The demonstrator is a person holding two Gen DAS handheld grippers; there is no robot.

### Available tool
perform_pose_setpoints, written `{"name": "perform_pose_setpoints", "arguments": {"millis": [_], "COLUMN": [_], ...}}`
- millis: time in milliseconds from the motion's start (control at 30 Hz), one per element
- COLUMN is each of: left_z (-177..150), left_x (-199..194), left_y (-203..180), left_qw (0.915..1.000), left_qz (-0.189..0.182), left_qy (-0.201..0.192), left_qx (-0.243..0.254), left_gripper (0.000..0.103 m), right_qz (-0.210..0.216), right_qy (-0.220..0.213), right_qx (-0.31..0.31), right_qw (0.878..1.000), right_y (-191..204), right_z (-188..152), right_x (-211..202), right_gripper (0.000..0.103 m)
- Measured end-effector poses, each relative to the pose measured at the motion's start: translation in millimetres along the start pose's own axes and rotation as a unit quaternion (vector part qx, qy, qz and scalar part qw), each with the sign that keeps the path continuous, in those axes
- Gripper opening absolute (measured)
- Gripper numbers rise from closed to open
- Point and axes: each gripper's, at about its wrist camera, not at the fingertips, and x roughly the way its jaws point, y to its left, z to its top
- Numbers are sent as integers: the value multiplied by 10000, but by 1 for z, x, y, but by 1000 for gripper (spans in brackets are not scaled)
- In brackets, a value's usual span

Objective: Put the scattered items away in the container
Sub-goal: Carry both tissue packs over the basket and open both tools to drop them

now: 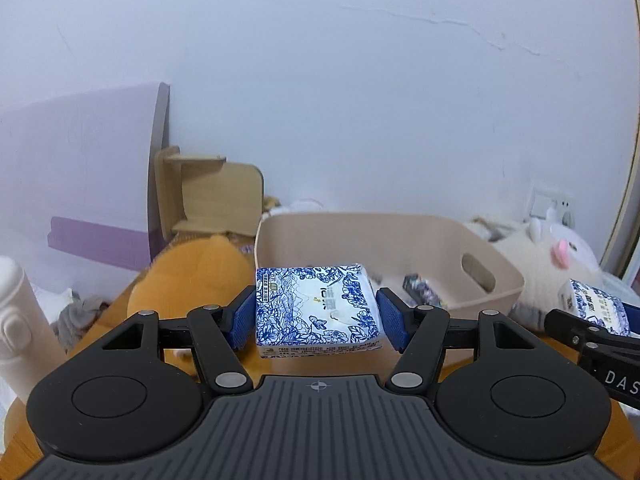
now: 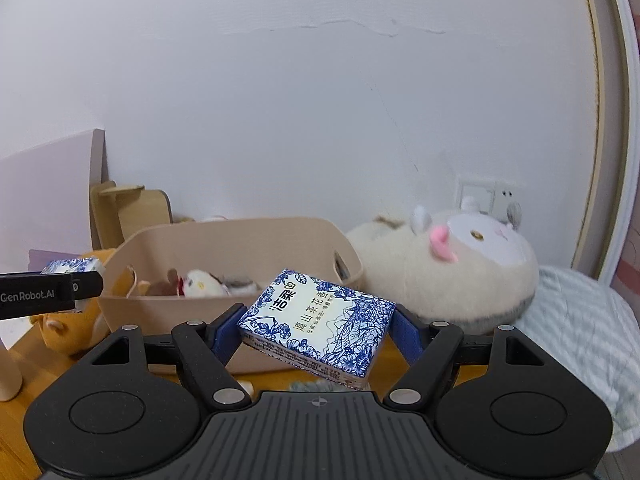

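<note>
In the left wrist view, the tissue pack (image 1: 318, 308) hid part of the beige container's (image 1: 496, 276) floor, and the dark packet (image 1: 420, 292) inside it was too blurred to identify. The second tissue pack (image 1: 592, 304) and the white bottle (image 1: 16, 320) were cut off by the frame edges.

Each hand-held gripper (image 1: 316, 320) (image 2: 316, 330) is clamped, tilted slightly downward.

Wood tabletop (image 1: 280, 364) w/ stuff on it
I see beige bin (image 2: 168, 320), orange plush (image 1: 192, 280) beside it (touching? can't tell), cream plush (image 2: 460, 272) on the bin's other side.
</note>
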Motion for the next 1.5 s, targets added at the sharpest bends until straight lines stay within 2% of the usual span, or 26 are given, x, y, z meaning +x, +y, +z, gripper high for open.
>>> {"name": "perform_pose_setpoints", "arguments": {"millis": [167,533,733,933,1100,1200,1333,1400,1500], "left_z": [14,55,63,56,48,44,43,43,46], "left_x": [8,50,94,134,150,153,159,160,156], "left_y": [-6,-20,-16,-18,-16,-20,-19,-18,-17], "left_qw": [9998,9988,9985,9958,9935,9914,9902,9898,9904], "left_qz": [108,313,468,390,339,312,308,330,428], "left_qy": [-153,-326,62,631,984,1114,1233,1254,1164], "left_qx": [54,213,290,537,472,616,575,584,608], "left_gripper": [65,65,65,65,65,66,67,68,77], "right_qz": [204,463,481,455,440,421,393,357,286], "right_qy": [-41,-13,357,828,1117,1242,1352,1416,1434], "right_qx": [151,60,23,0,-28,-107,-124,-169,-216], "right_qw": [9997,9989,9982,9955,9928,9913,9900,9891,9890], "right_y": [-1,12,14,15,18,20,21,24,25], "right_z": [20,70,80,73,64,59,55,53,52], "right_x": [13,64,108,149,172,179,185,188,188], "right_gripper": [74,74,74,74,74,74,75,78,81]}}
